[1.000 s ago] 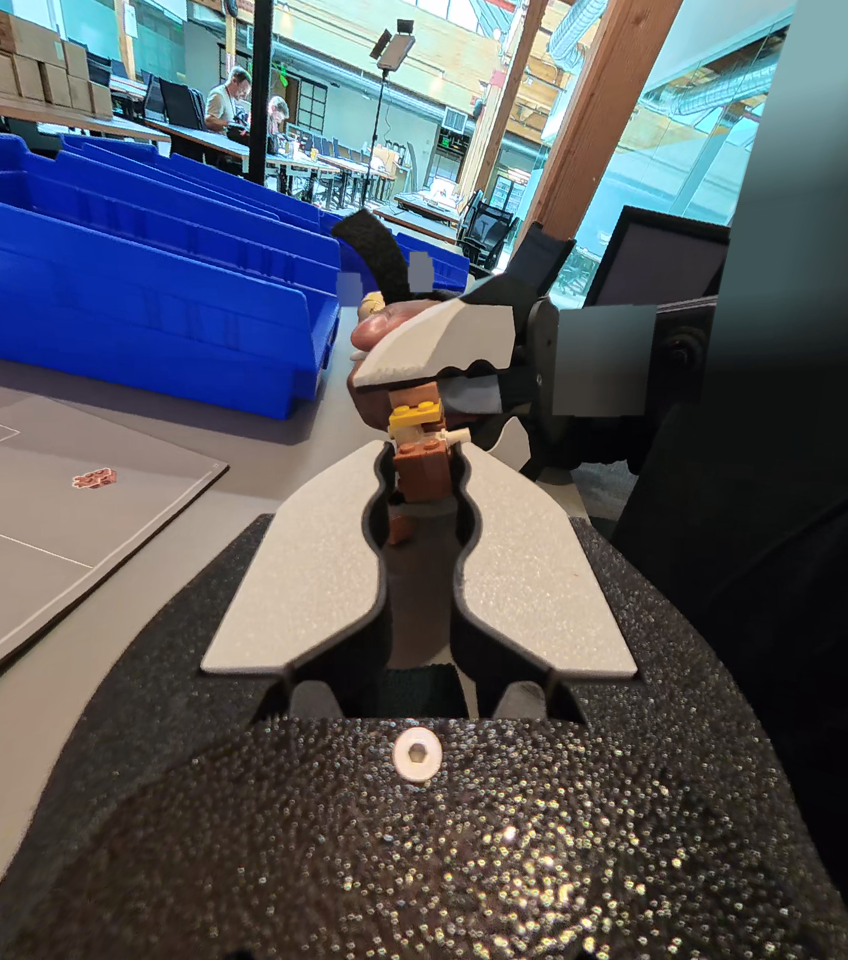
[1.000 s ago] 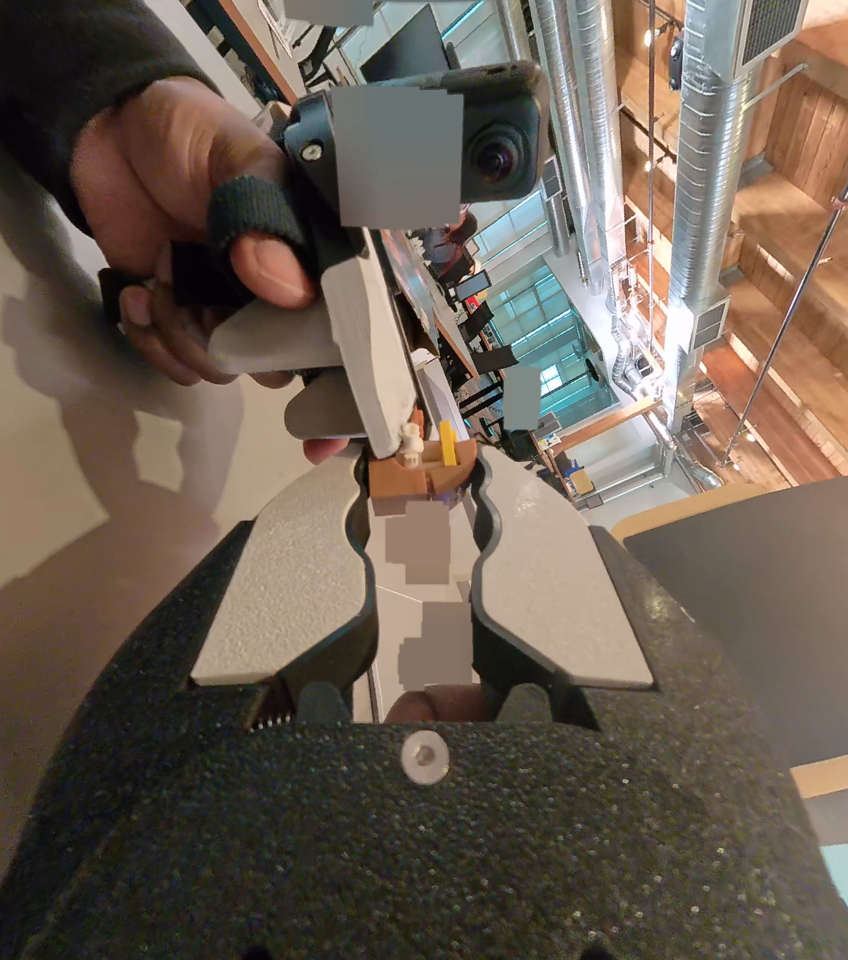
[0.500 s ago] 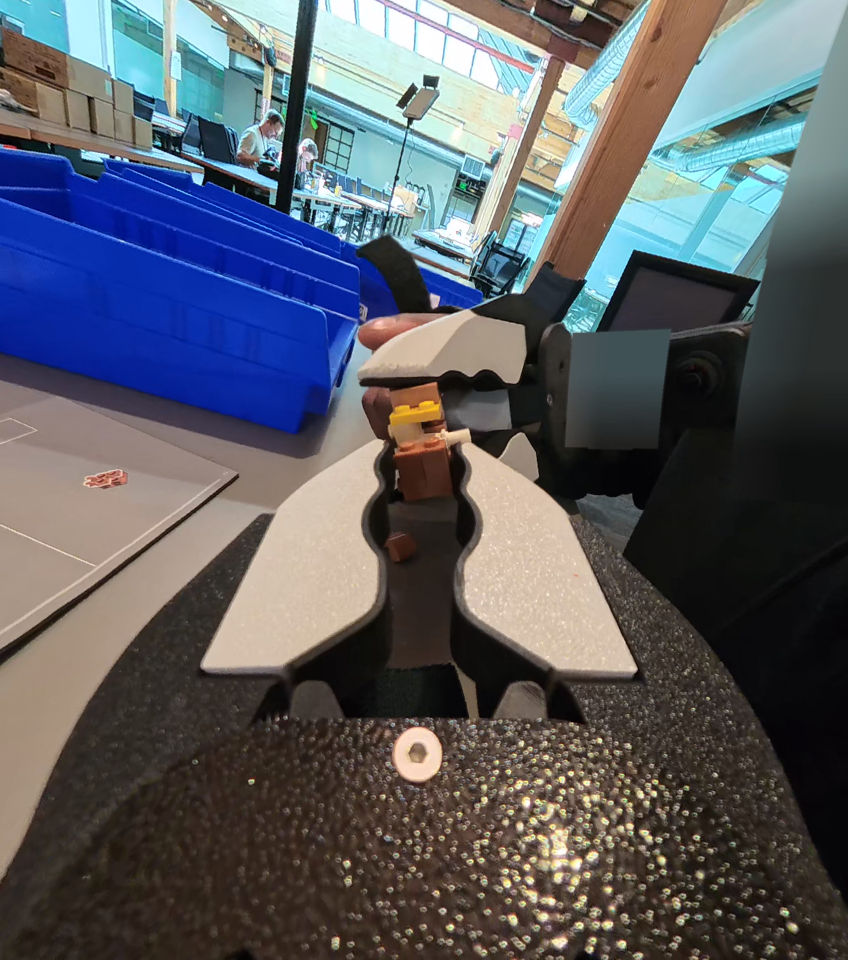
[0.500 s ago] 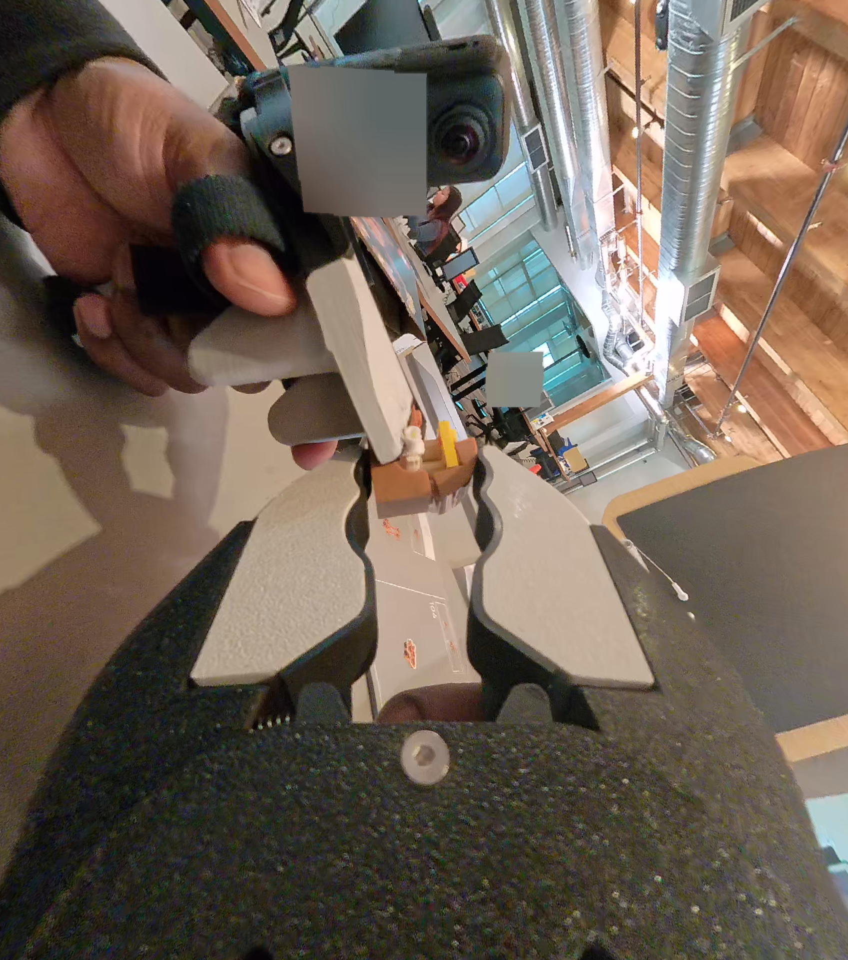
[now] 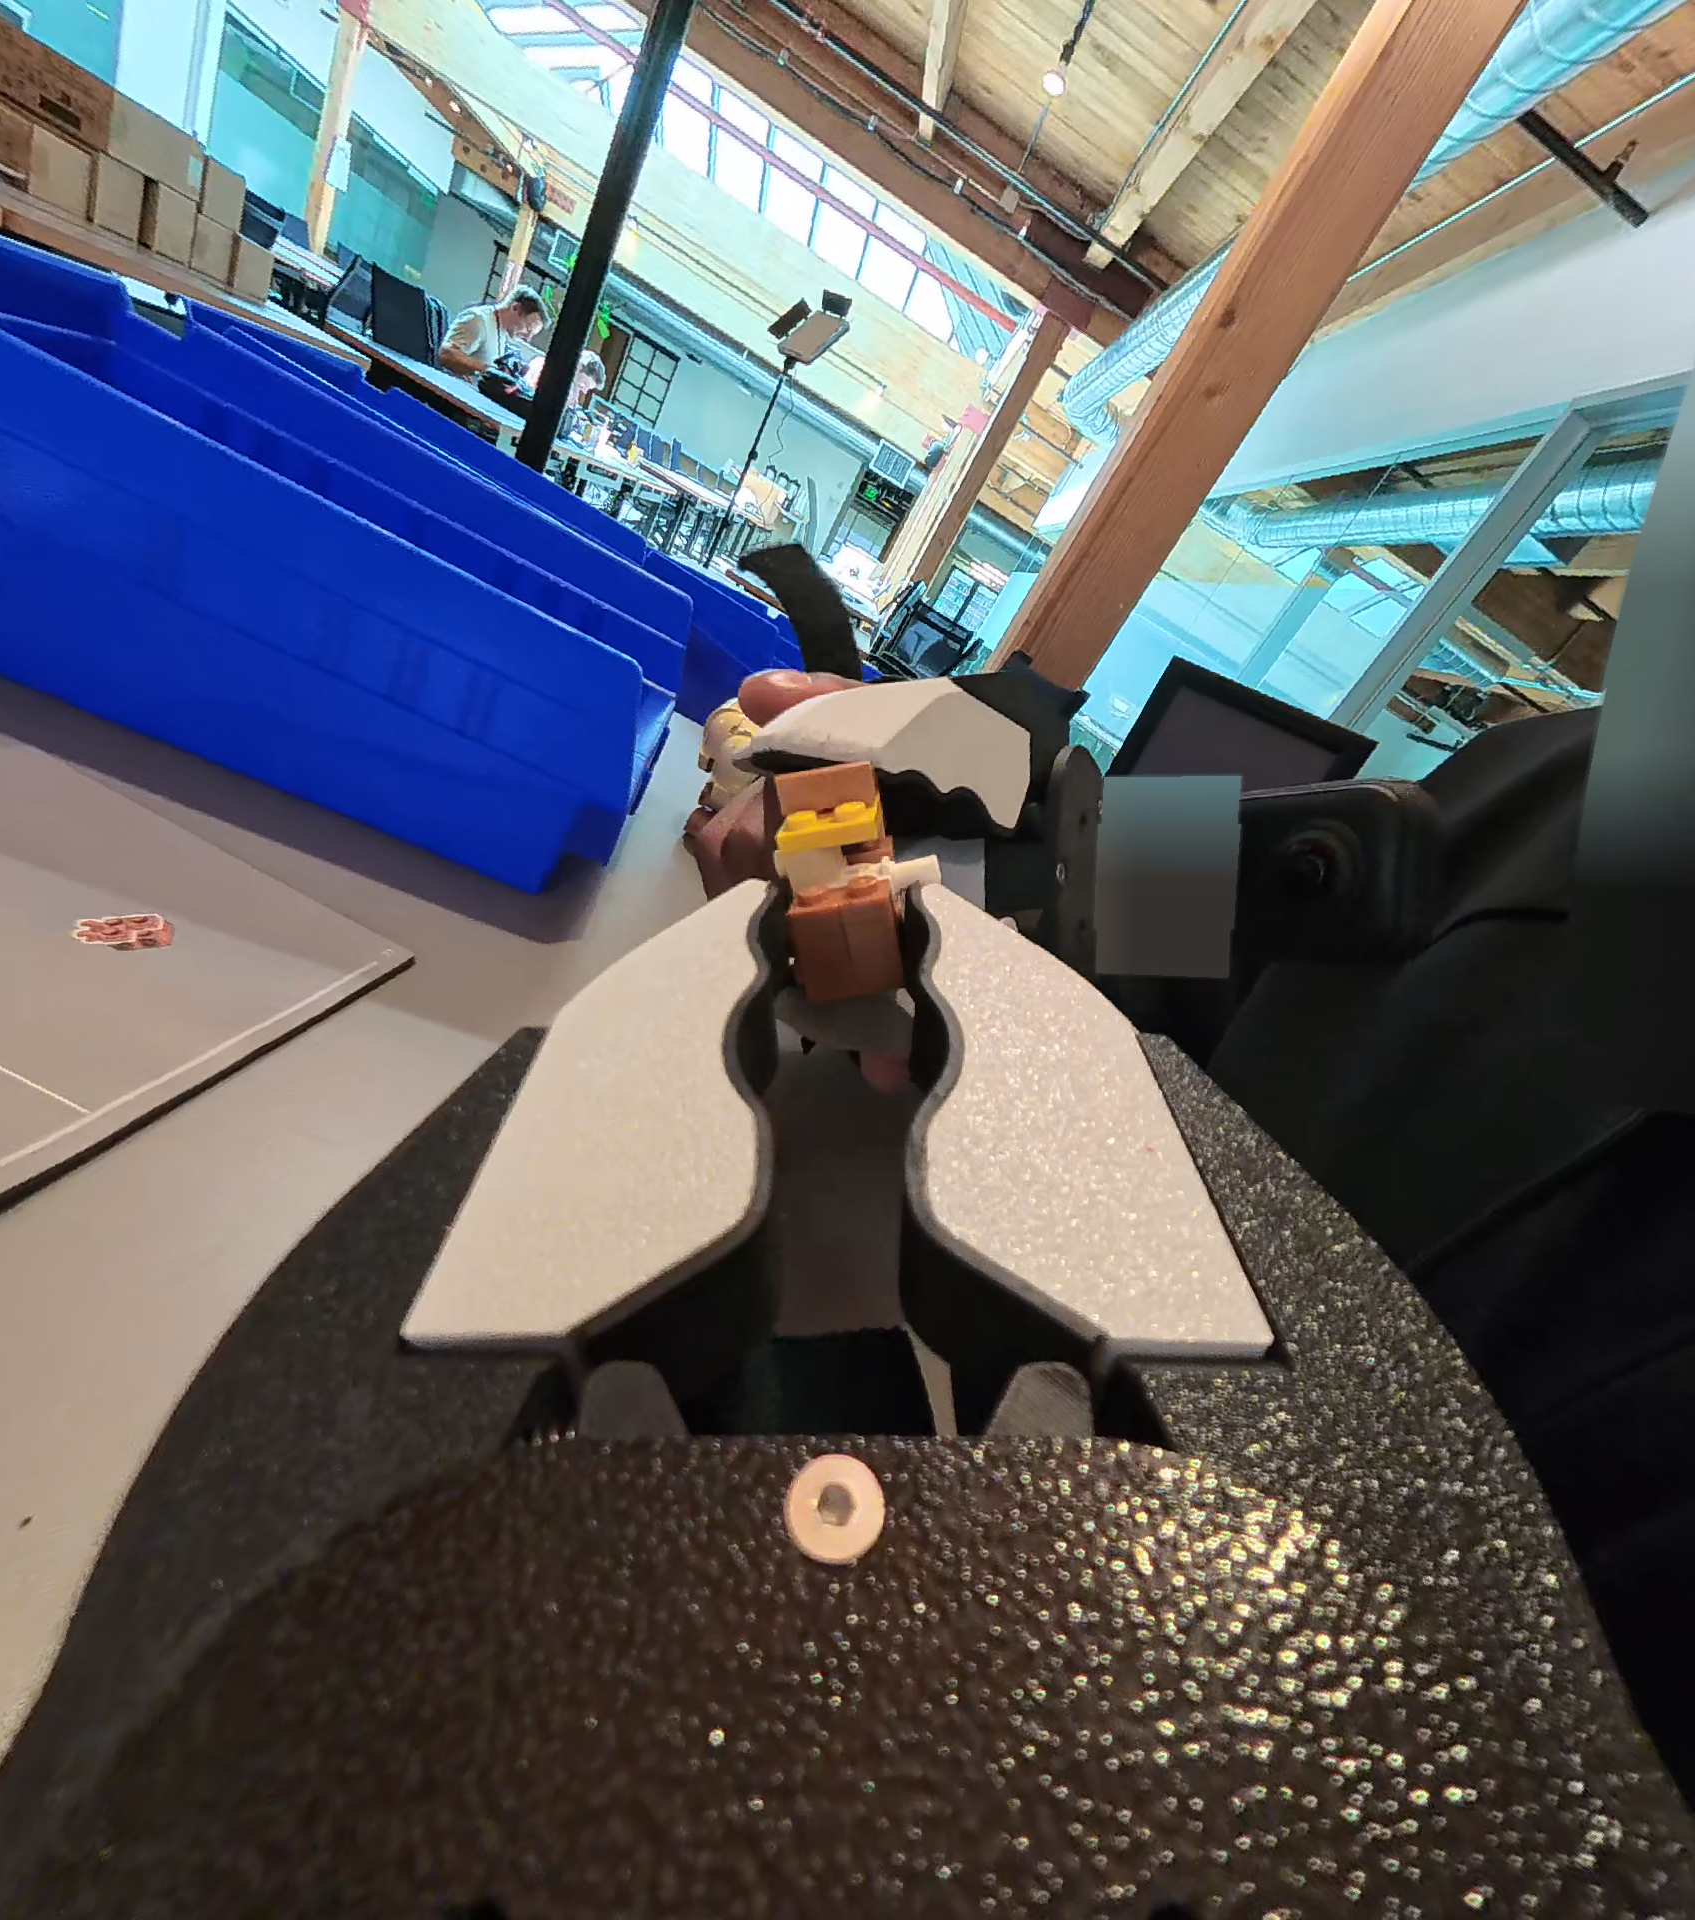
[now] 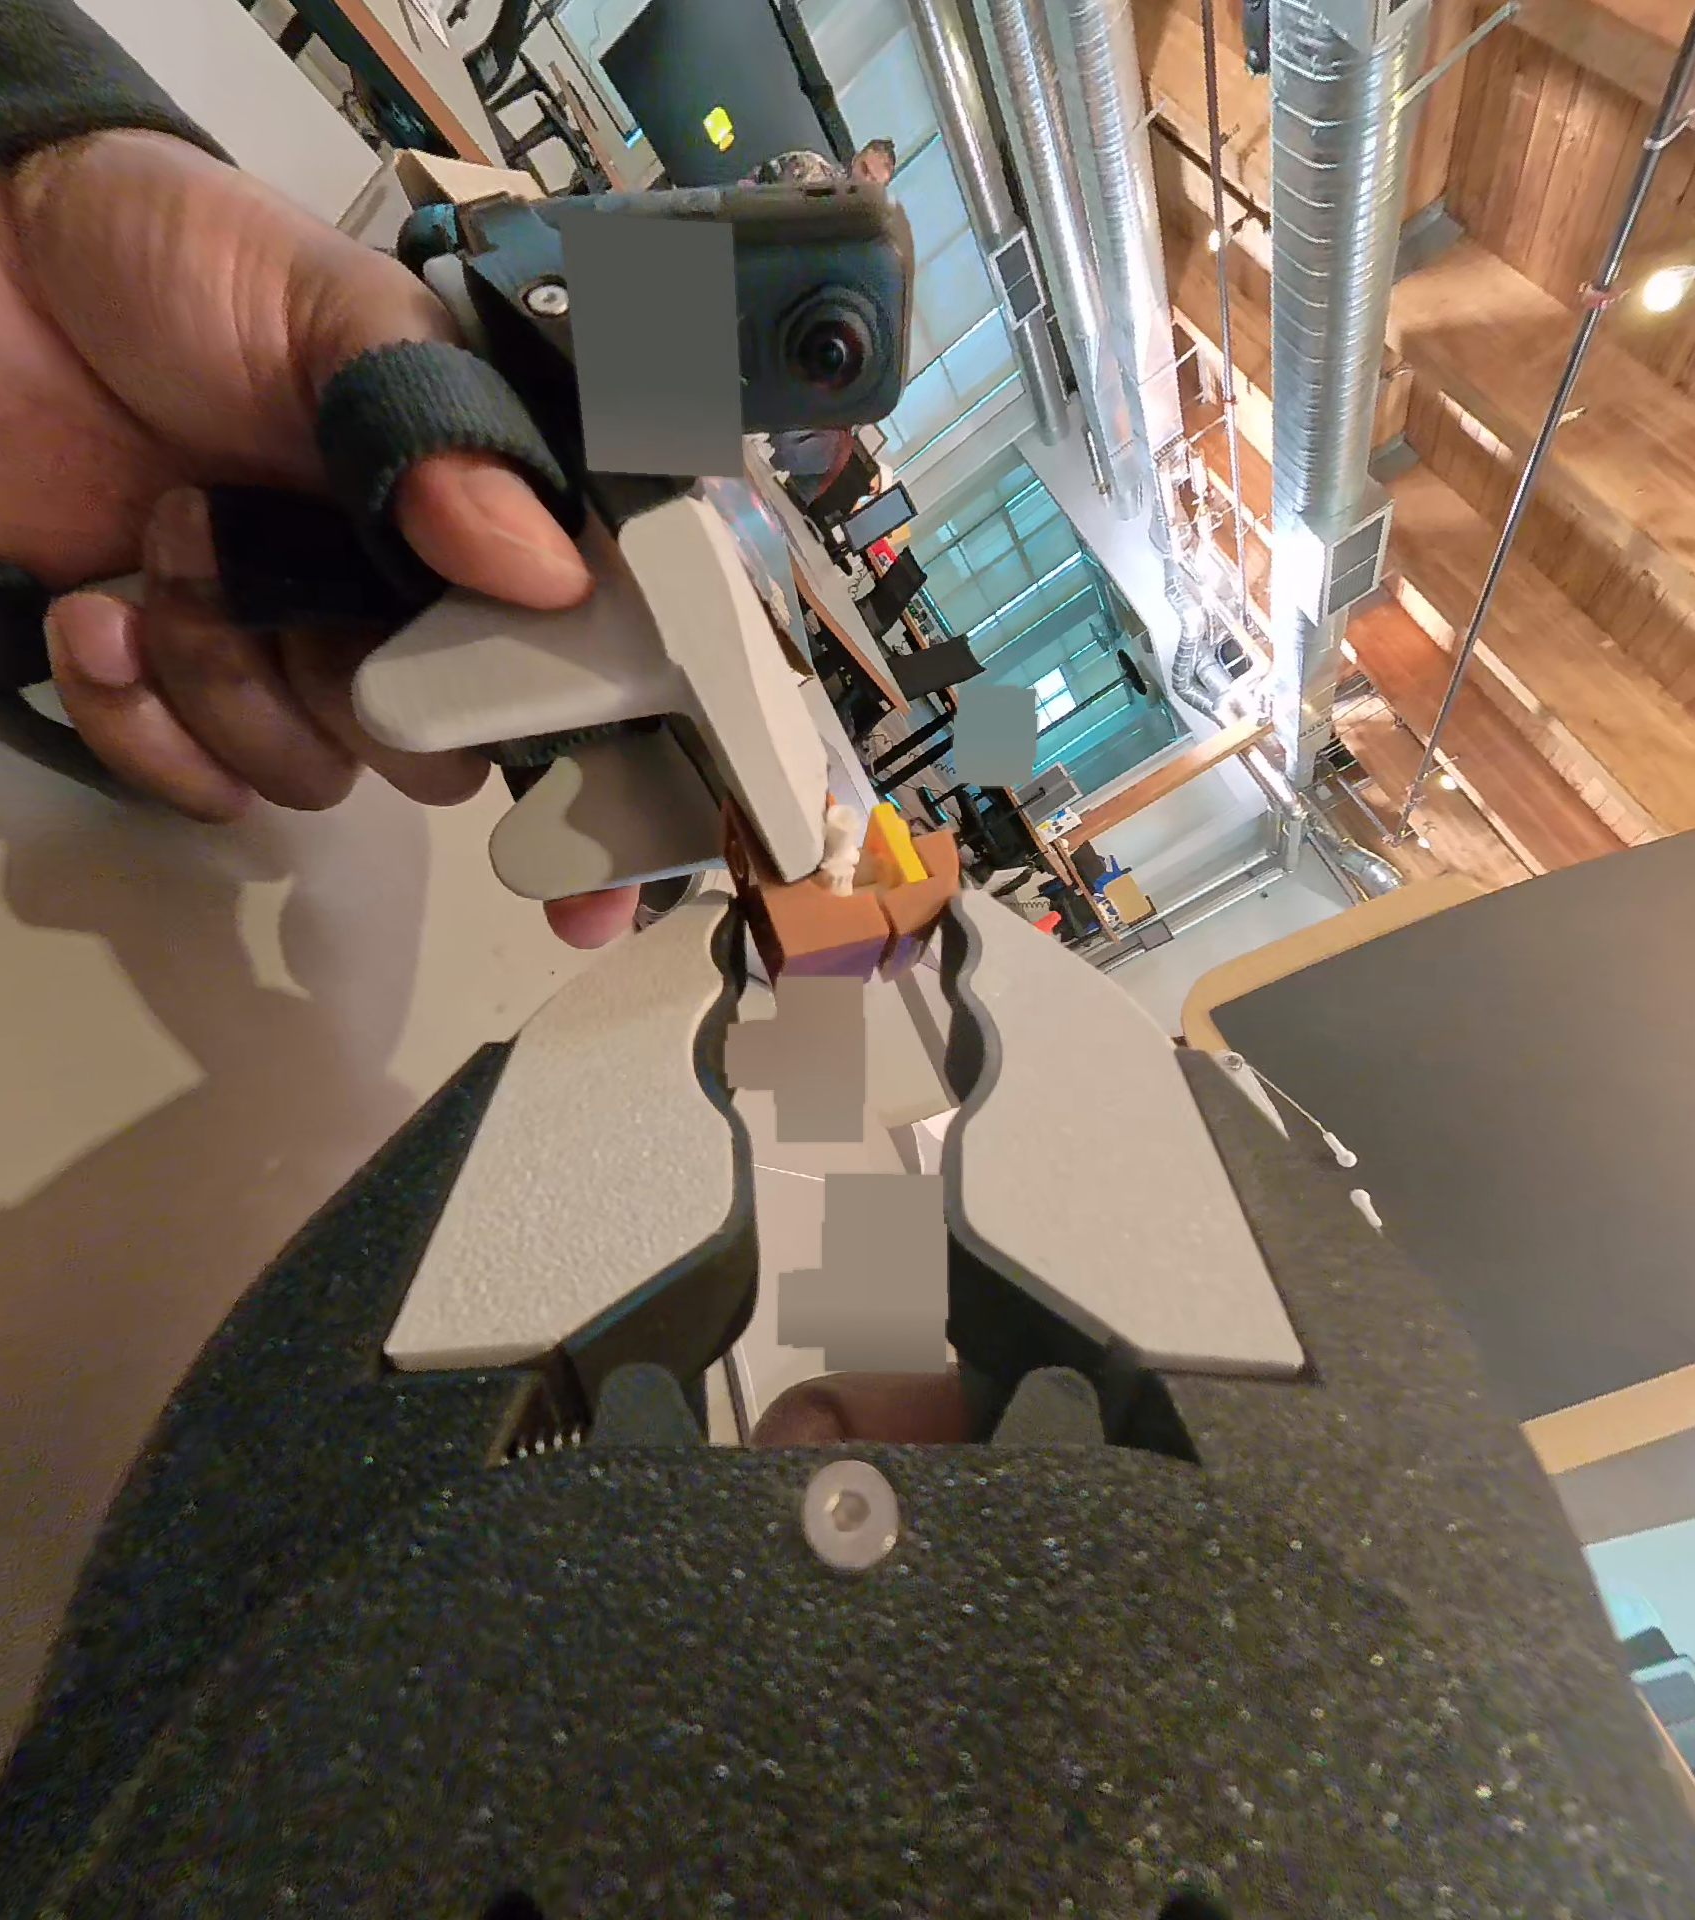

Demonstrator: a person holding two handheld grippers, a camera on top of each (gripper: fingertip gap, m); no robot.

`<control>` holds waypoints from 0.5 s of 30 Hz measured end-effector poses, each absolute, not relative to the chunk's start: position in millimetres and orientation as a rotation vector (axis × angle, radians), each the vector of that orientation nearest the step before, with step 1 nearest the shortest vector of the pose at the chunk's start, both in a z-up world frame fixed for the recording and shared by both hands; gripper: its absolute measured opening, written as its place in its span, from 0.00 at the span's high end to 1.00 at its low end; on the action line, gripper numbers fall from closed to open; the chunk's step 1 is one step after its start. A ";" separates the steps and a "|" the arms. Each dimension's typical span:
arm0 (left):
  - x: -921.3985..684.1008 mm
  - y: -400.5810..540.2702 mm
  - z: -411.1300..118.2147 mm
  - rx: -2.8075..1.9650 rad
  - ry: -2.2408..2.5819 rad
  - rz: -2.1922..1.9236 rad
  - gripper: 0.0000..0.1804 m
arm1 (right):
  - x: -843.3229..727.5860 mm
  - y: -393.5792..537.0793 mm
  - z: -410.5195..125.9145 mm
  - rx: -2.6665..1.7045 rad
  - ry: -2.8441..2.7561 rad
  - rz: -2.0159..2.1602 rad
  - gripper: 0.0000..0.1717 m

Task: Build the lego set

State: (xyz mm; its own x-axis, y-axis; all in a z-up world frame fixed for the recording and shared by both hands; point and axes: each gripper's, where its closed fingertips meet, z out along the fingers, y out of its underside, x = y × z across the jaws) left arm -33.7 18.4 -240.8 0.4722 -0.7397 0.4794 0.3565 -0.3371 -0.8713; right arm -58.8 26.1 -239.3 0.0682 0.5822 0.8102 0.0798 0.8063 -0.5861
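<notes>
Two tools meet on one small brick build [image 5: 838, 894], held in the air above a grey surface [image 5: 126, 1309]. The left tool [image 5: 841, 940] has its fingertips narrowed onto the brown lower block, a pad pressed to each side. The right tool [image 6: 843, 940] comes in from the right, roughly at right angles to the left one, and stands wider, its fingertips closed across the broader brown face of the same build [image 6: 848, 914]. Seen from the left, one grey finger [image 5: 884, 727] of the right tool lies flat over the top of the upper brown block; its partner below is mostly hidden. The build's long axis runs up and away from the left tool's tips, so it sticks out beyond them toward the right tool. Both tools are on it; neither is the nearer. The build is a short stack of brown bricks with a thin yellow plate [image 5: 827, 828] set between upper and lower blocks, and a small white peg [image 5: 910, 868] jutting sideways to the right just below the plate. A bare hand [image 6: 147, 499] with a black strap over one finger works the left tool's grip. Blue bins [image 5: 251, 623] line the far edge of the surface, and a grey mat [image 5: 95, 1039] with white lines lies to the left, well apart from the build.
</notes>
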 end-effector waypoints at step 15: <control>-33.4 17.6 -244.0 -1.571 0.421 -1.071 0.88 | -58.6 25.4 -241.2 -0.534 -1.495 0.386 0.79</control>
State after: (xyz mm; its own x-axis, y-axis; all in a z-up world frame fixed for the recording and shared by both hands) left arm -33.4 17.6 -244.0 0.5221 -0.7501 0.4060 0.2726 -0.3042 -0.9128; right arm -58.6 25.4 -241.2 0.0503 0.5535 0.8314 0.0824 0.8273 -0.5557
